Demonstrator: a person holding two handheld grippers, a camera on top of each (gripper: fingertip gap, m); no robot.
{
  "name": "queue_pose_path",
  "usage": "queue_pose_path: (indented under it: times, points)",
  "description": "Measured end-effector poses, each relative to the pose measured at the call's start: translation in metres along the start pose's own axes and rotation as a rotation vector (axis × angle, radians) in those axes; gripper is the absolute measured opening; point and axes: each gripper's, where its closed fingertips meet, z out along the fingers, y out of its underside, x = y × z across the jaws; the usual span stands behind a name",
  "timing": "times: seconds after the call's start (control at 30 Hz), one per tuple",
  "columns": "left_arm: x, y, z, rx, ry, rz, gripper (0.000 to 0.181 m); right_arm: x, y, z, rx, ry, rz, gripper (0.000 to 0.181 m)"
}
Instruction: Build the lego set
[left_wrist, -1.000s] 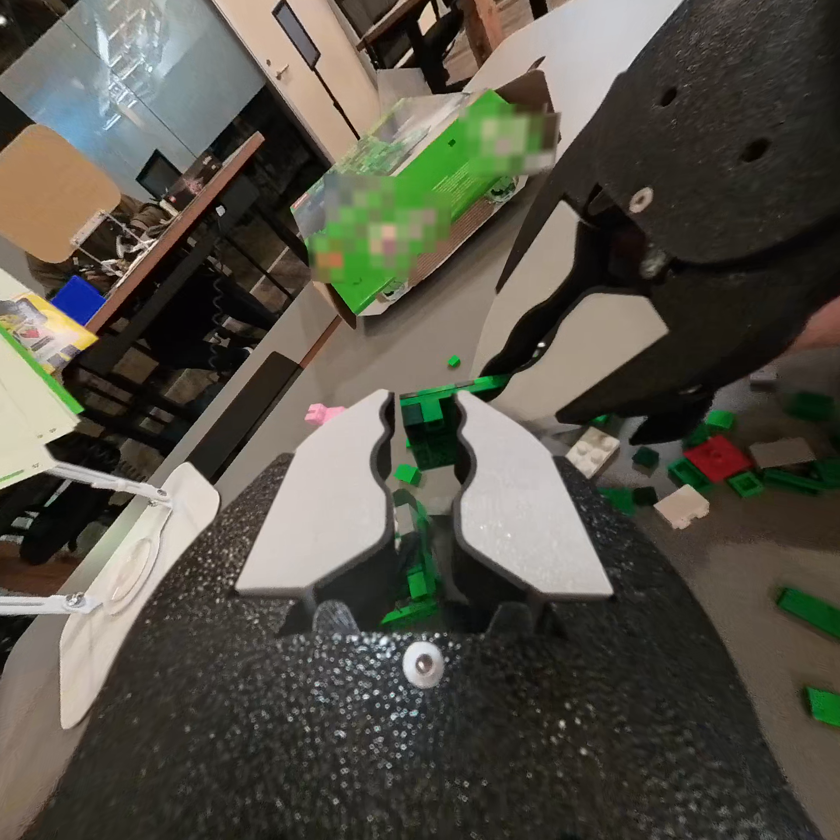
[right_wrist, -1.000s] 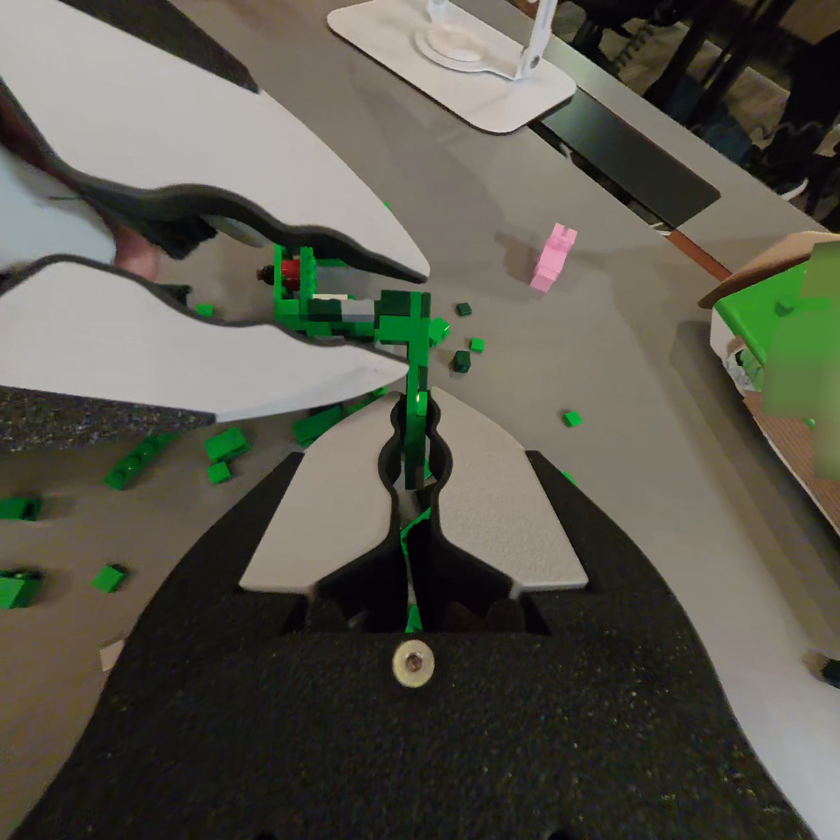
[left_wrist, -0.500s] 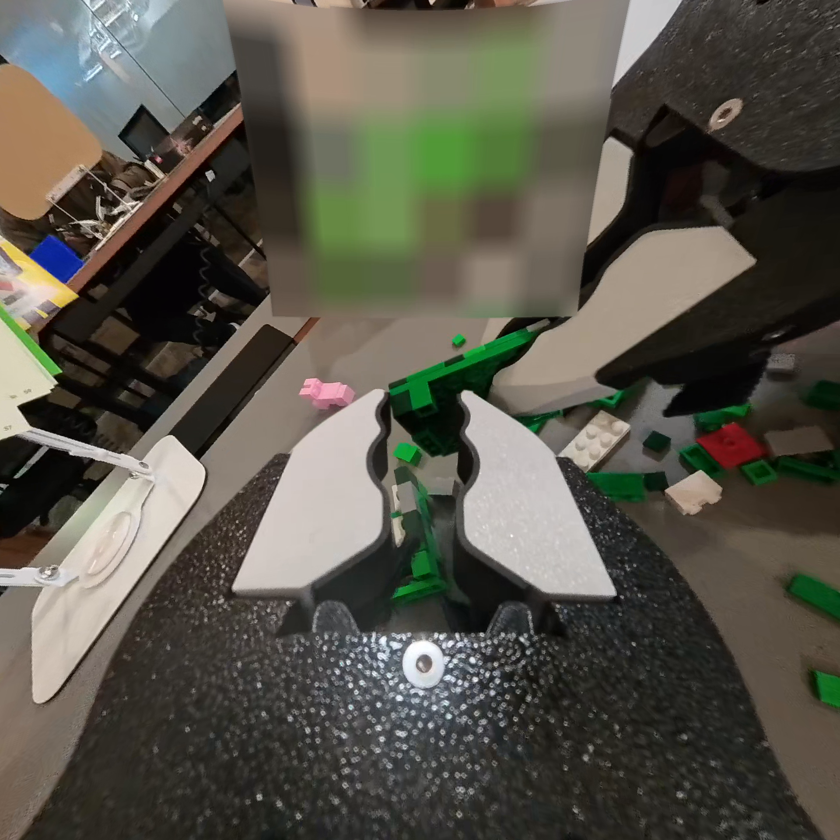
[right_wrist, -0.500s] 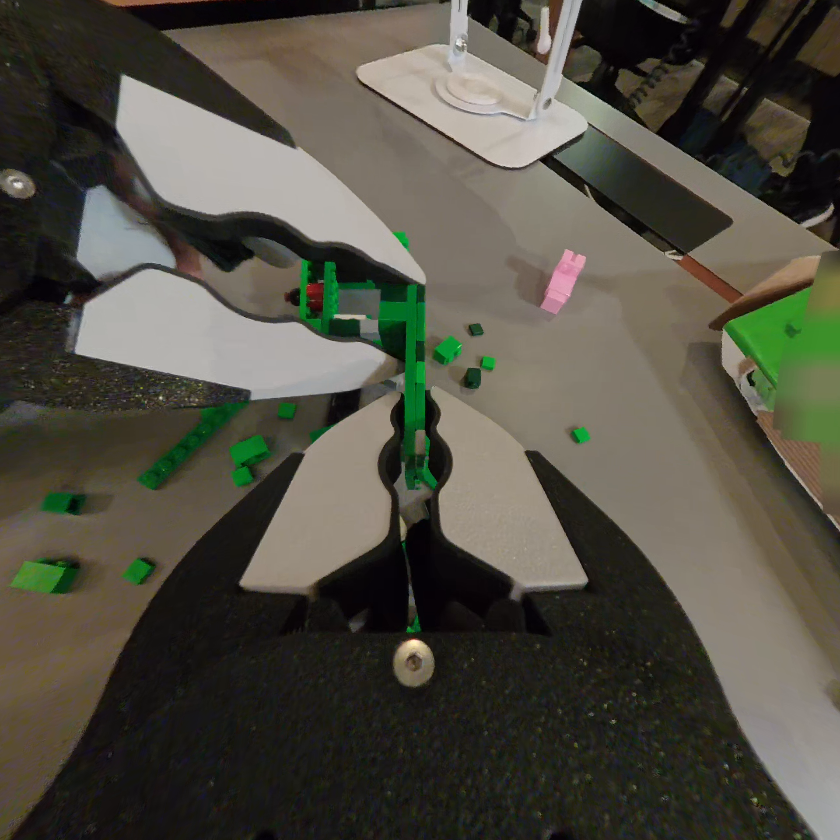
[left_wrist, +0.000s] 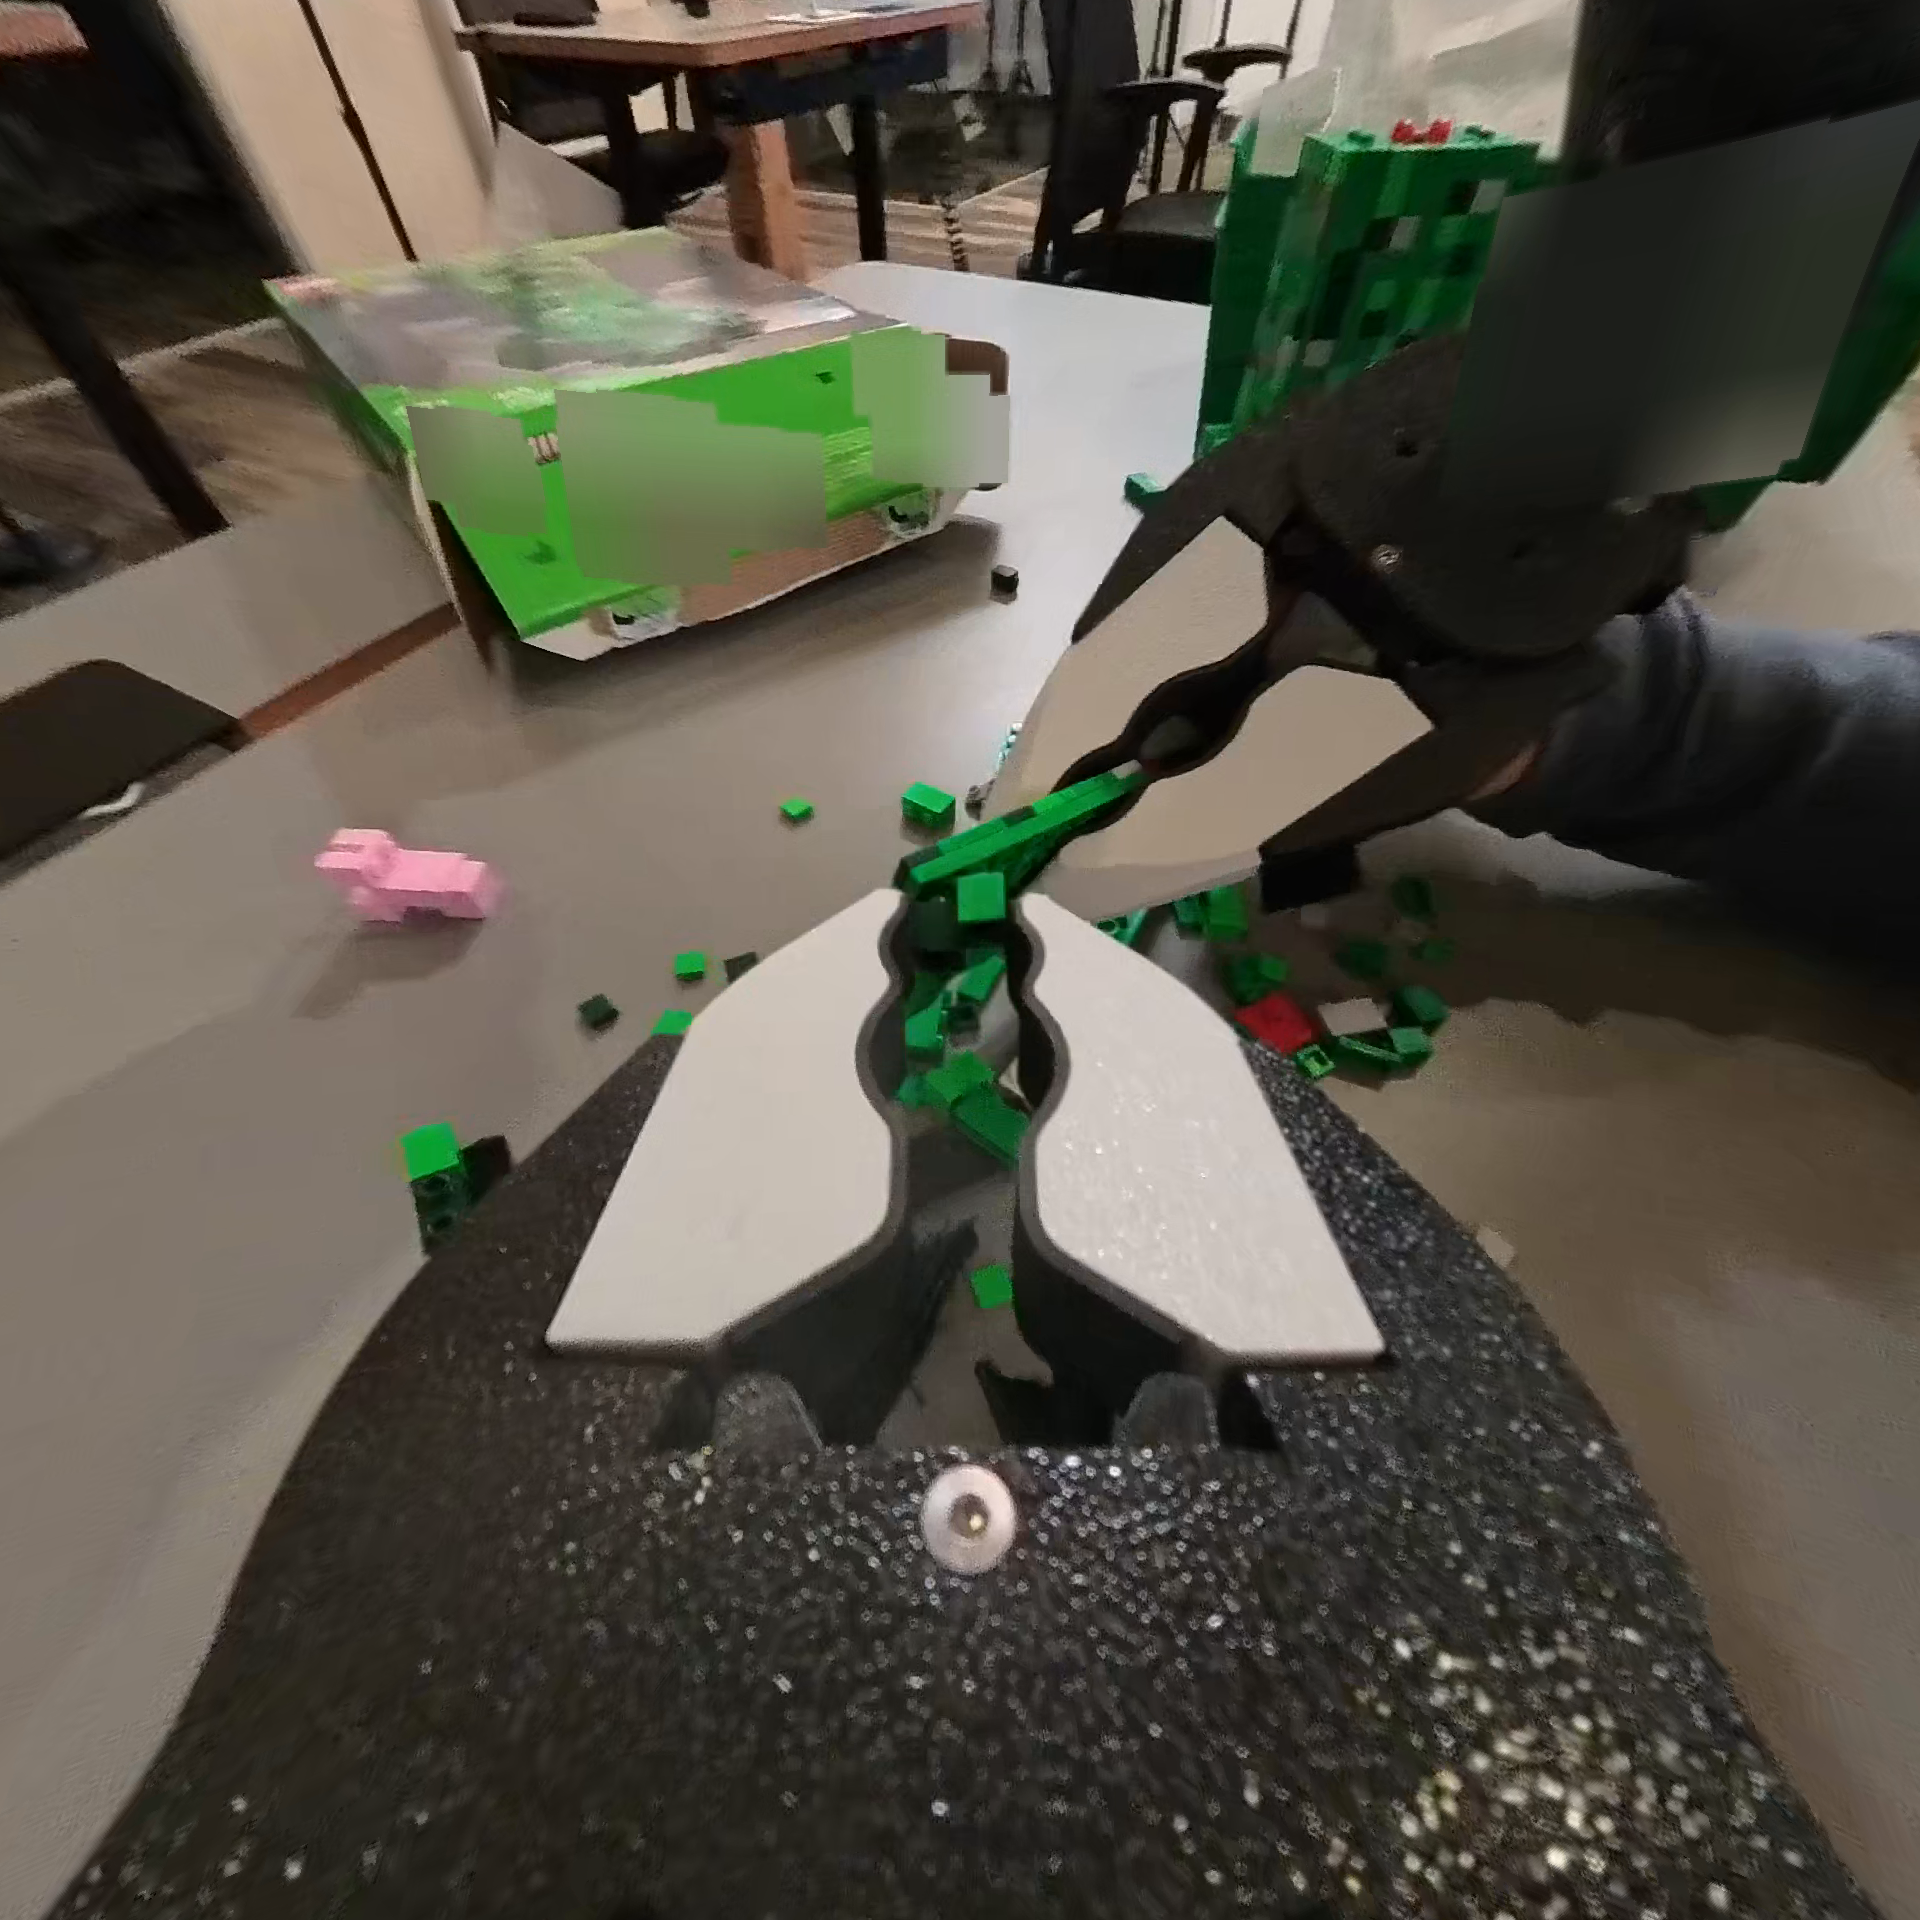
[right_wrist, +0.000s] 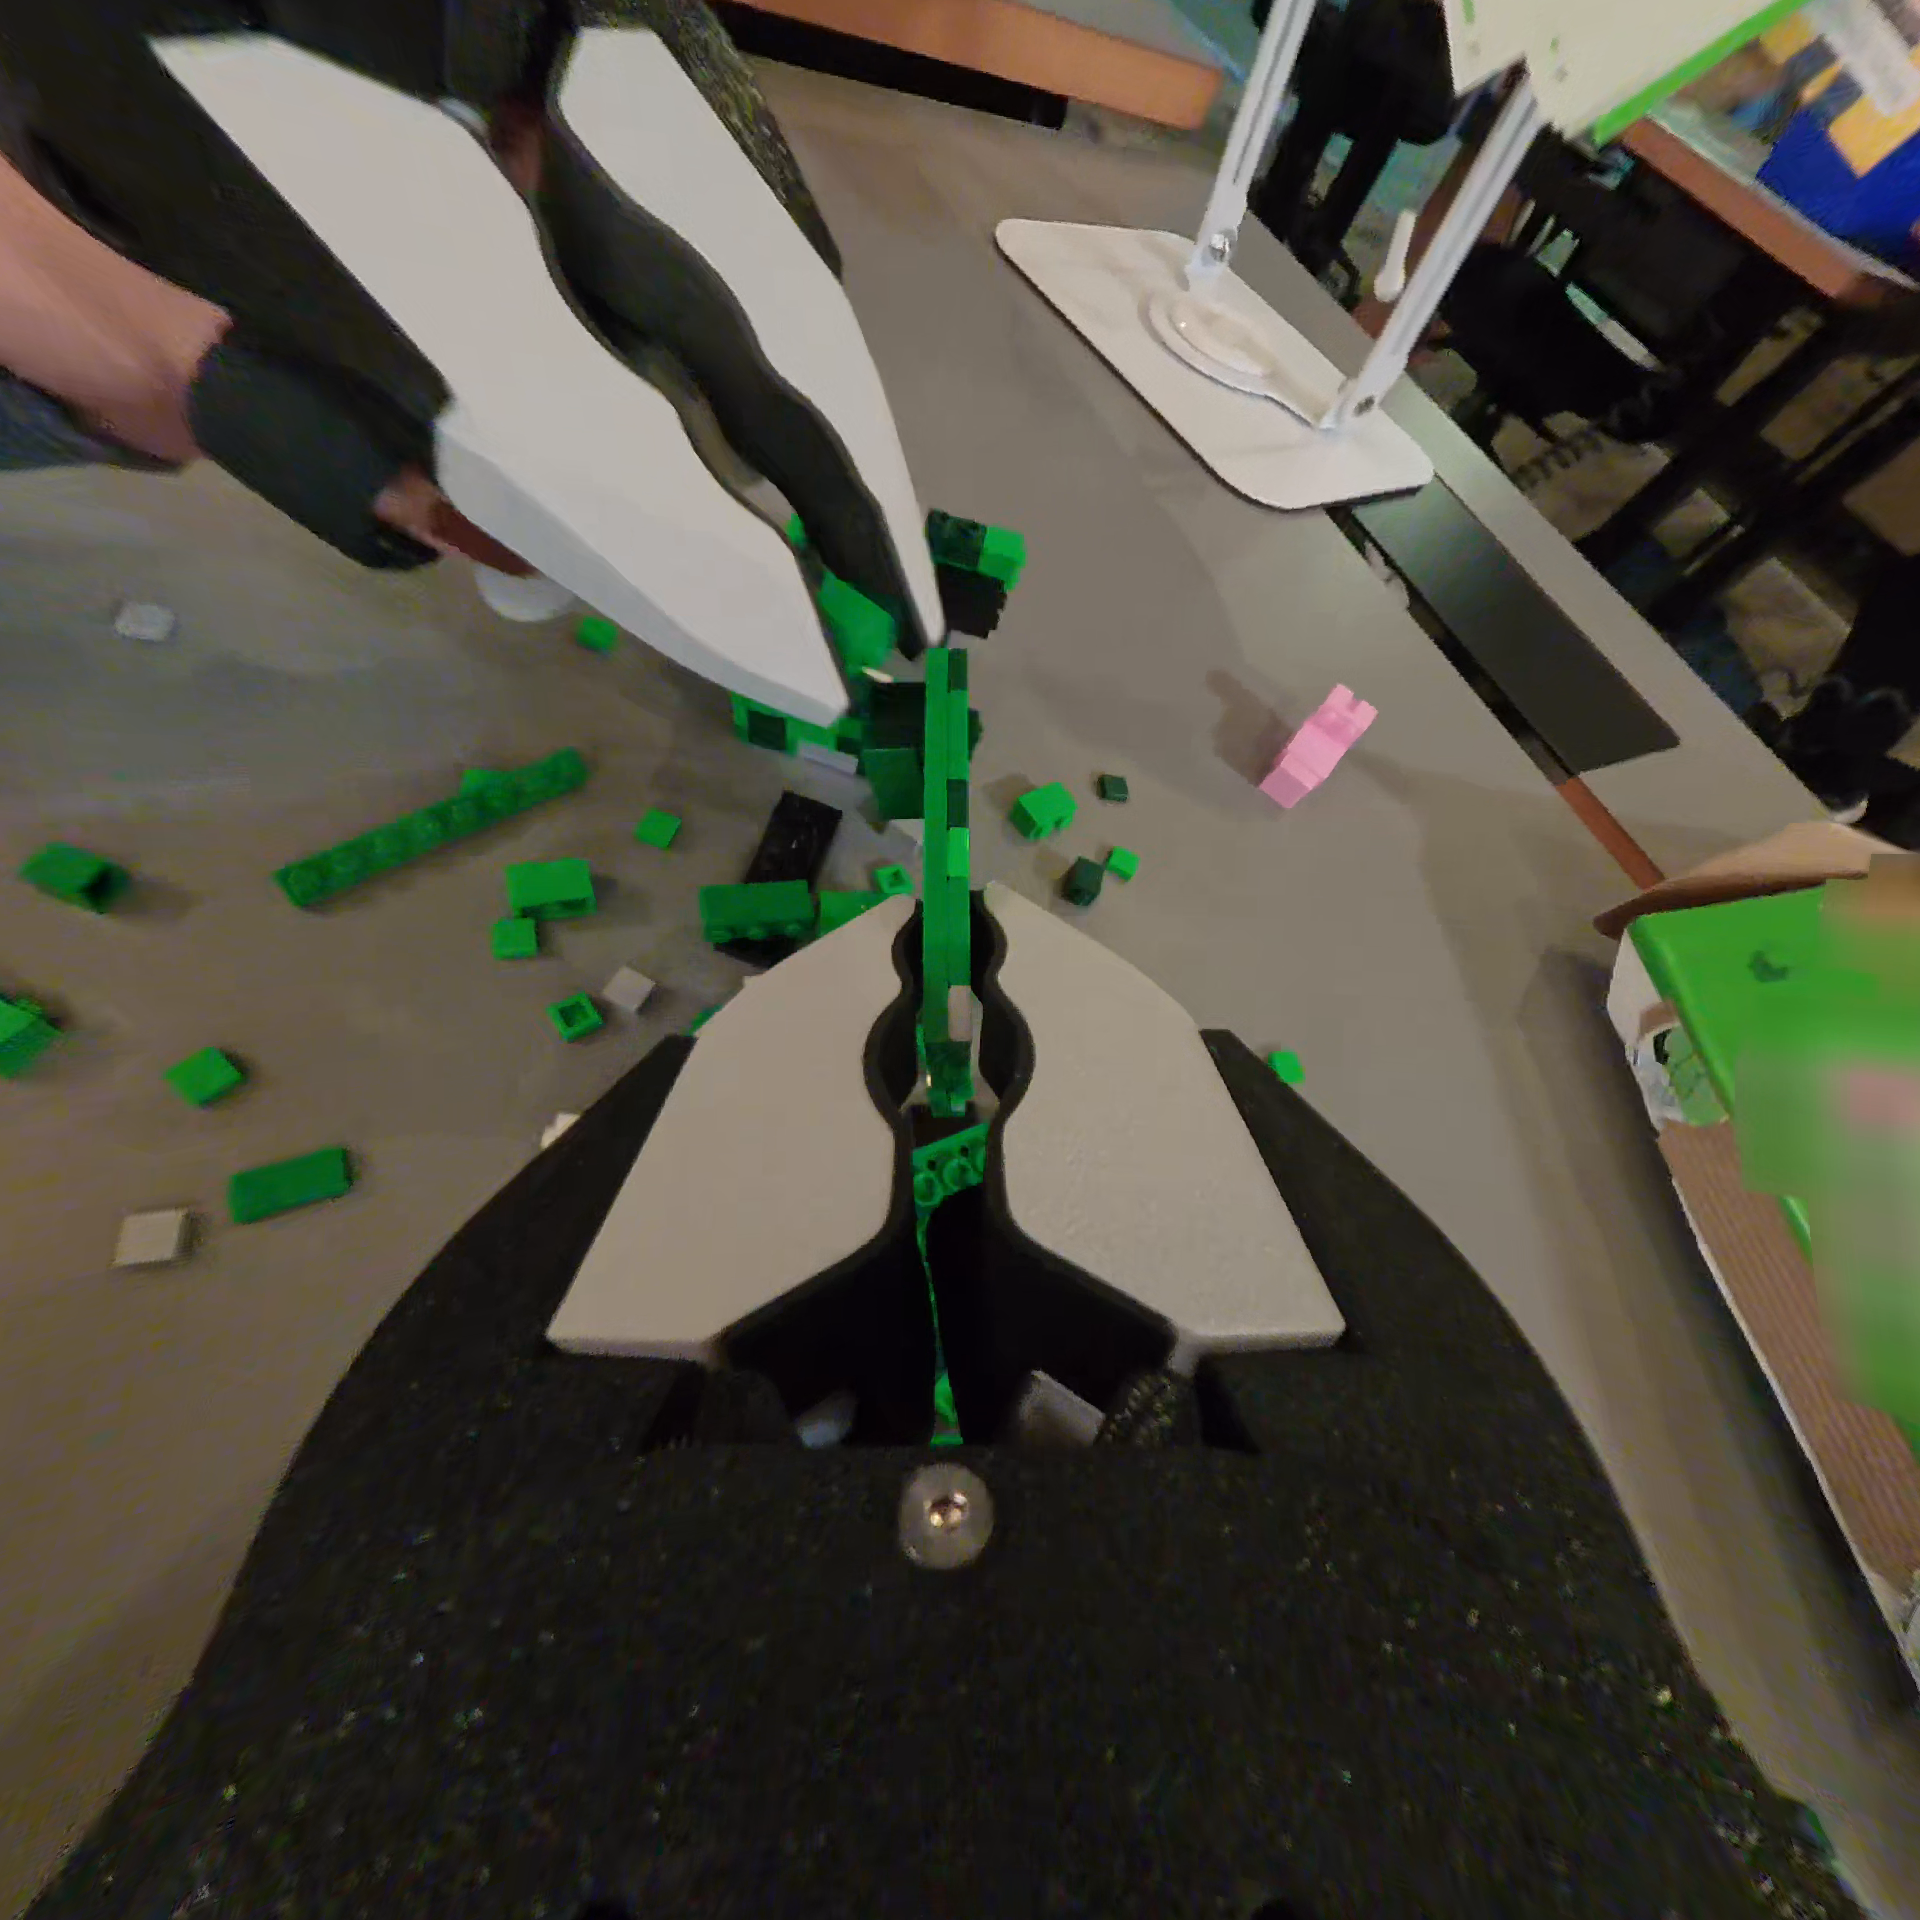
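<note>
We're pinching the green panel (right_wrist: 948, 831) edge-on in the right gripper (right_wrist: 951, 920), above the table (right_wrist: 1299, 935); the left gripper (left_wrist: 961, 914) is gripping its far end, among loose bricks (right_wrist: 431, 828).

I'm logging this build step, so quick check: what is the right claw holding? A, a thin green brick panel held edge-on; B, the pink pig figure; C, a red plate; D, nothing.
A: the right claw is shut on the thin green brick panel, while the pink pig figure lies on the table.
</note>
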Motion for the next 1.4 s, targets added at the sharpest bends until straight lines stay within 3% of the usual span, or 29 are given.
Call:
queue_pose_path:
  times: [0.2, 0.3, 0.53, 0.67, 0.87, 1.03, 1.23, 1.3, 1.4]
  points:
    - [-0.012, 0.013, 0.000, -0.104, -0.102, 0.079, 0.016, 0.005, 0.008, 0.000, -0.007, -0.045, 0.134, 0.006]
    - [-0.009, 0.015, 0.006, -0.130, -0.122, 0.110, 0.027, 0.003, 0.006, 0.000, 0.001, -0.055, 0.148, 0.006]
    - [-0.017, 0.017, 0.012, -0.153, -0.238, 0.176, 0.019, -0.005, -0.007, 0.000, 0.031, -0.066, 0.140, 0.006]
    - [-0.006, 0.015, 0.009, -0.133, -0.125, 0.141, 0.016, -0.007, -0.008, -0.006, 0.067, -0.109, 0.110, 0.006]
    - [0.007, 0.015, 0.005, -0.076, 0.074, -0.046, 0.016, -0.010, -0.006, -0.013, 0.110, -0.190, 0.105, 0.006]
    - [0.000, 0.011, 0.005, -0.057, -0.004, 0.022, 0.028, -0.004, 0.000, -0.009, 0.060, -0.135, 0.101, 0.006]
    - [-0.005, 0.012, 0.009, -0.112, -0.141, 0.213, 0.022, -0.012, -0.002, -0.004, 0.029, -0.130, 0.060, 0.006]
    - [-0.003, 0.013, 0.007, -0.117, -0.112, 0.193, 0.019, -0.013, -0.001, -0.004, 0.027, -0.135, 0.049, 0.006]
    - [0.011, 0.007, 0.000, -0.047, 0.063, 0.089, 0.016, -0.017, -0.004, -0.011, 0.078, -0.205, 0.062, 0.006]
